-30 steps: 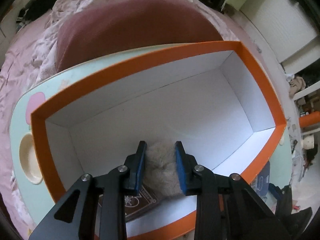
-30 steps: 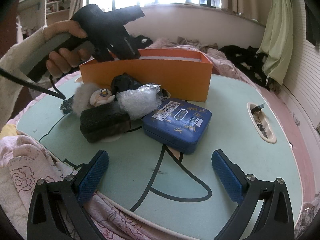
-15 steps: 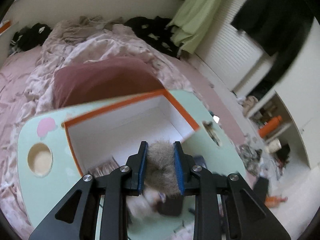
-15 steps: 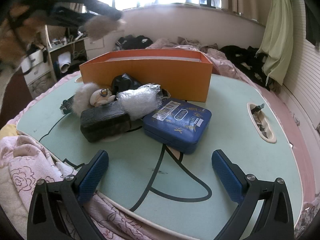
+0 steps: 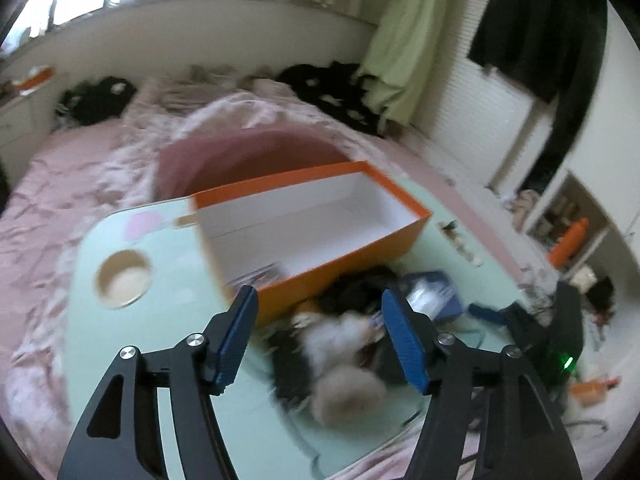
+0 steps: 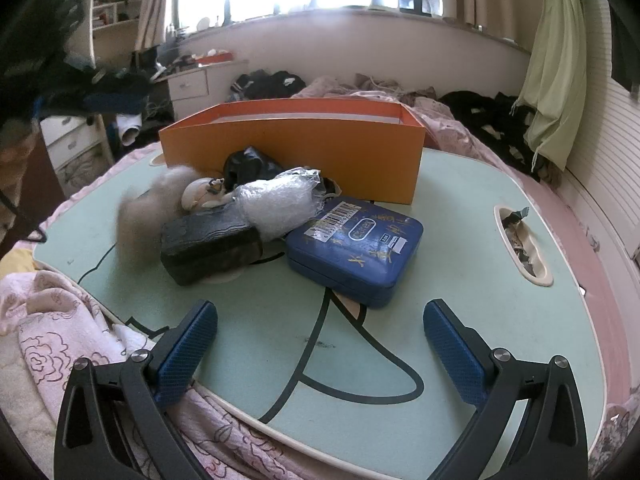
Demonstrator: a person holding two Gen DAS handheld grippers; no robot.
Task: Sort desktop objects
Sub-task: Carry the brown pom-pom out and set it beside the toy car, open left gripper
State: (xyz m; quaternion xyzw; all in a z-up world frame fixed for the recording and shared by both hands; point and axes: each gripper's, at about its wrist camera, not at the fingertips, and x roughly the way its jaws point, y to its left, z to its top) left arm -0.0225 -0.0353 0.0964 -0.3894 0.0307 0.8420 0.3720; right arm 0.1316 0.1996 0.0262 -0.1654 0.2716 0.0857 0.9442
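1. Left gripper [image 5: 318, 330]: jaws opening, nothing pinched between the pads, held above the clutter in front of the box.
2. Furry ball [image 6: 138, 216]: blurred, beside the dark case [image 6: 212, 248] at the left of the pile, on the green table [image 6: 460, 240]; touching the table or not, cannot tell.
3. Right gripper [image 6: 320, 344]: fingers spread wide, empty, at the near table edge.
4. Orange box [image 6: 292, 148]: behind the pile, open-topped.
5. Blue tin [image 6: 356, 250]: lying flat, touching the bubble-wrapped bundle [image 6: 276, 204].
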